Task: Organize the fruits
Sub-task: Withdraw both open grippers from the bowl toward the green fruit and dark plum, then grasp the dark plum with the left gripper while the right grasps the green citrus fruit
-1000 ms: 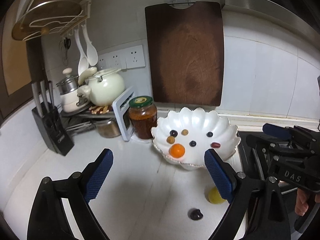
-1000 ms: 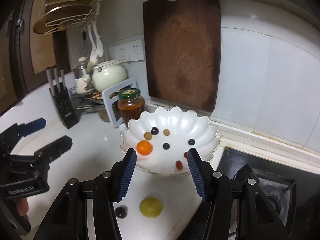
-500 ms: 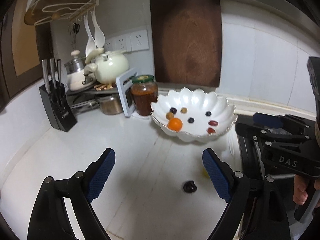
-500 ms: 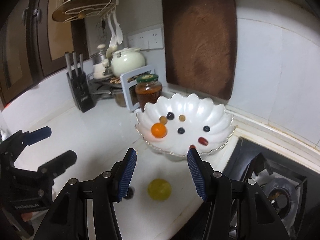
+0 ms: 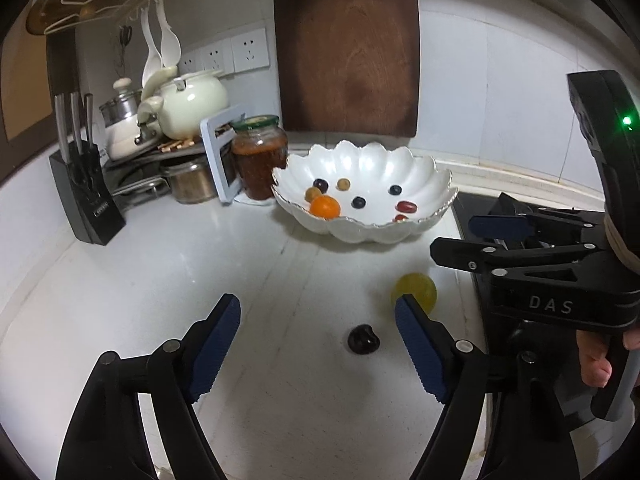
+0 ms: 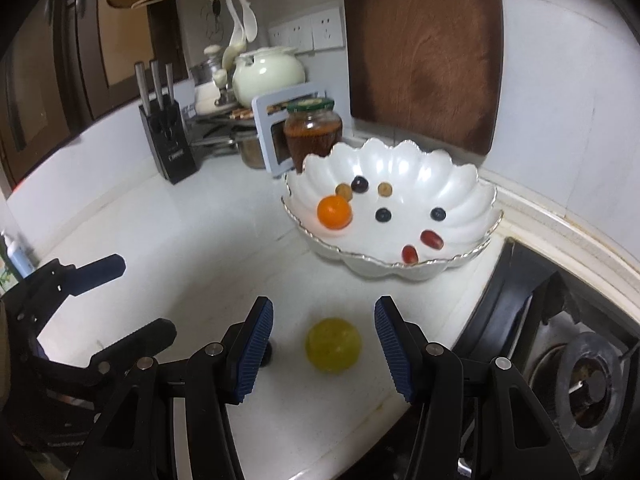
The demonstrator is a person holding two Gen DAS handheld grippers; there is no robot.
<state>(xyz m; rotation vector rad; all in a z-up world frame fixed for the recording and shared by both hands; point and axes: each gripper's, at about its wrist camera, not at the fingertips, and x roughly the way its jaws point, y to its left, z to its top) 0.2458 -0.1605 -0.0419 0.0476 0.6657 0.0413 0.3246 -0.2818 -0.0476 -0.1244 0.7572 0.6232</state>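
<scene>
A white table [image 5: 168, 280] is carrying a scalloped bowl [image 5: 400, 168] holding an orange [image 5: 325, 207], grapes and berries. The left claw [image 5: 318, 344] is closing, empty, near a dark fruit [image 5: 362, 340]. The right claw [image 6: 324, 340] is standing spread around a yellow fruit [image 6: 333, 344].

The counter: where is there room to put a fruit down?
The white counter is bare between the knife block and the scalloped bowl. It is crowded behind, around the jar and teapot, and near the yellow fruit and dark fruit.

Scalloped bowl [image 6: 460, 184] sits on the surface [image 5: 160, 280], in front of the cutting board [image 5: 346, 48] leaning on the wall. Jar [image 5: 259, 156] just left of bowl; knife block [image 5: 86, 196] further left. Small fruits lie in the bowl, a mandarin [image 6: 334, 211] at its left. On the surface before the bowl: round fruit [image 6: 333, 344], with a smaller fruit [image 5: 363, 340] to its left. Stove [image 6: 580, 360] at right.
</scene>
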